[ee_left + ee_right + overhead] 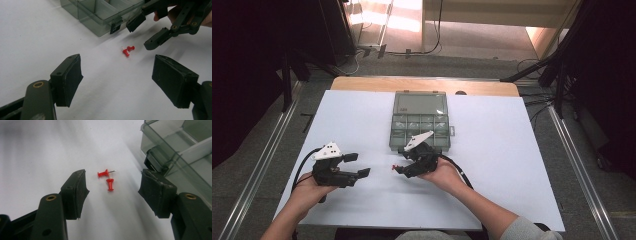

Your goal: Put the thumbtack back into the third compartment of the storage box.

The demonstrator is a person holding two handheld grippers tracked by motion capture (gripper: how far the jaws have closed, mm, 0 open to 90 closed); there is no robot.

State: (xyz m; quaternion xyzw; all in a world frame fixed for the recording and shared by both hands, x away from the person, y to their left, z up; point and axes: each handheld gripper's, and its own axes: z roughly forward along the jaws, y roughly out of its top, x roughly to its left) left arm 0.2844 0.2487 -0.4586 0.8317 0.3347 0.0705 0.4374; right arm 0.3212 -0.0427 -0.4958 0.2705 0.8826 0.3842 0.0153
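Between the right claw's (113, 185) parted jaws lie two red pushpins (108, 178) (bright plastic heads, one pin visible).

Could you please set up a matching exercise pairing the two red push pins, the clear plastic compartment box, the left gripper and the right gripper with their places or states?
1. two red push pins
2. clear plastic compartment box
3. left gripper
4. right gripper

A. jaws open, just short of the pins
B. lid open, far side of the white sheet
C. lying loose on the sheet
D. jaws open, off to the side

Pairs: 1-C, 2-B, 3-D, 4-A
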